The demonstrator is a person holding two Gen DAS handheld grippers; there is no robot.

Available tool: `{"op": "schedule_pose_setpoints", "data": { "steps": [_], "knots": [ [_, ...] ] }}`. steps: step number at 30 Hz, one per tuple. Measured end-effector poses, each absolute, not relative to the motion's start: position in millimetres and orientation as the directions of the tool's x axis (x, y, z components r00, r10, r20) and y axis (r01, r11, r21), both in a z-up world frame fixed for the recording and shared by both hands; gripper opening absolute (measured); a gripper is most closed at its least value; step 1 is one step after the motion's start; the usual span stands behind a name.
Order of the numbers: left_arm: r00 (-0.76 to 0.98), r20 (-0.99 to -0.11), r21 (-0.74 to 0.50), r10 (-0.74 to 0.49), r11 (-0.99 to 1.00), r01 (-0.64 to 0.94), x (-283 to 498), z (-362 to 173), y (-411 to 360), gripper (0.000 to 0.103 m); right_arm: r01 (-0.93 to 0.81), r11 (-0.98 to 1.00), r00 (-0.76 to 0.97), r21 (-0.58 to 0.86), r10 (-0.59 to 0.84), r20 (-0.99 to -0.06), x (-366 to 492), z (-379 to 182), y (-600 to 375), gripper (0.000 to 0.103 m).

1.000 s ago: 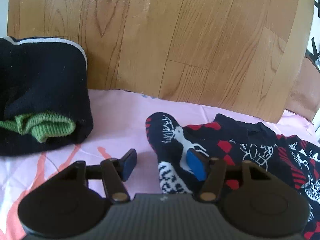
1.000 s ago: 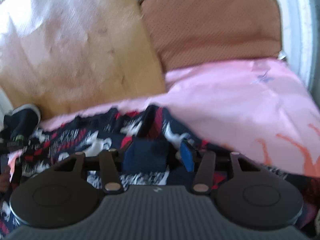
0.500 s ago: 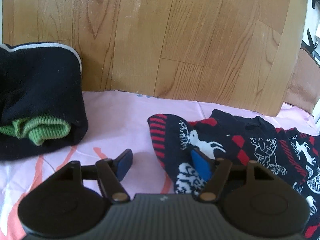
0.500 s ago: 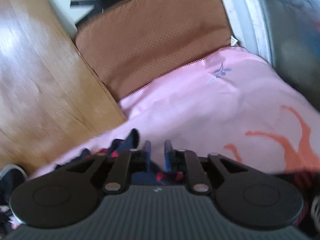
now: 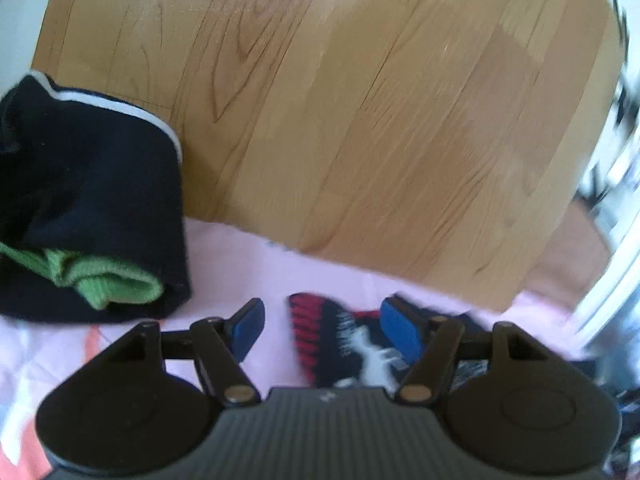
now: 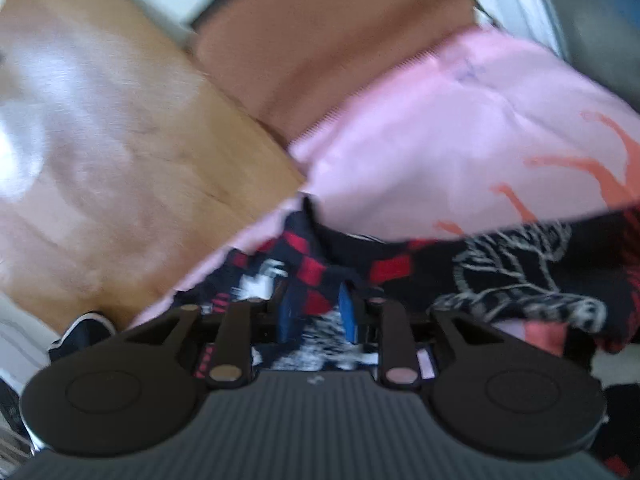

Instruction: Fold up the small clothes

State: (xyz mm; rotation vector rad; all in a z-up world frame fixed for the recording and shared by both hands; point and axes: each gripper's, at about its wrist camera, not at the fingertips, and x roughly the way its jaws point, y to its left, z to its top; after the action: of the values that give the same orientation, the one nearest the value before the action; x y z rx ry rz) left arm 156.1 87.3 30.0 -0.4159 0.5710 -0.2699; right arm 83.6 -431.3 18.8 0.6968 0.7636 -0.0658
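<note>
1. Left wrist view: I am holding my left gripper (image 5: pixel 320 330) over the pink bedsheet (image 5: pixel 240 264), its blue pads spread apart. The jaws have just been closing slightly, with nothing pressed between them.
2. The cuffed end of the navy reindeer-pattern garment (image 5: pixel 332 336), with red stripes and a white deer, is lying on the sheet between the pads, nearer the right one. Whether that pad is touching it I cannot tell through the blur.
3. A folded dark navy garment (image 5: pixel 88 200) with a white edge stripe and a green ribbed cuff (image 5: pixel 108 288) tucked in it is sitting to the left, against the wooden board (image 5: pixel 340 120).
4. Right wrist view: my right gripper (image 6: pixel 316 312) is sitting low in the reindeer-pattern garment (image 6: pixel 500 280). The jaws have just been opening and are standing narrowly apart, with patterned cloth showing in the gap. Whether the pads are pinching it I cannot tell.
5. A brown cushion (image 6: pixel 320 40) is lying beyond the sheet (image 6: pixel 460 140).
6. I am finding no readable writing or brand anywhere; the pictures are blurred.
</note>
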Motion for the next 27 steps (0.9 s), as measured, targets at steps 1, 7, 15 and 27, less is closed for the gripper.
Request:
{"op": "schedule_pose_setpoints", "data": {
  "steps": [1, 7, 15, 27],
  "knots": [
    [0.798, -0.454, -0.478, -0.397, 0.864, 0.157, 155.9, 30.6, 85.7, 0.058, 0.283, 0.790, 0.730, 0.544, 0.190, -0.656, 85.2, 20.0, -427.5, 0.043],
    [0.687, -0.484, -0.439, -0.542, 0.829, 0.345, 153.7, 24.1, 45.8, 0.031, 0.368, 0.784, 0.674, 0.499, 0.145, -0.725, 105.0, -9.7, -432.2, 0.041],
    [0.646, -0.628, -0.210, -0.434, 0.894, 0.397, 155.8, -0.6, 14.8, 0.016, 0.422, 0.758, 0.731, 0.497, 0.040, -0.681, 115.8, -17.7, -436.5, 0.041],
    [0.676, -0.536, -0.415, -0.506, 0.855, 0.311, 164.2, 14.2, 51.4, 0.022, 0.292, 0.801, 0.774, 0.523, 0.123, -0.621, 109.2, 30.1, -403.9, 0.011]
  ]
}}
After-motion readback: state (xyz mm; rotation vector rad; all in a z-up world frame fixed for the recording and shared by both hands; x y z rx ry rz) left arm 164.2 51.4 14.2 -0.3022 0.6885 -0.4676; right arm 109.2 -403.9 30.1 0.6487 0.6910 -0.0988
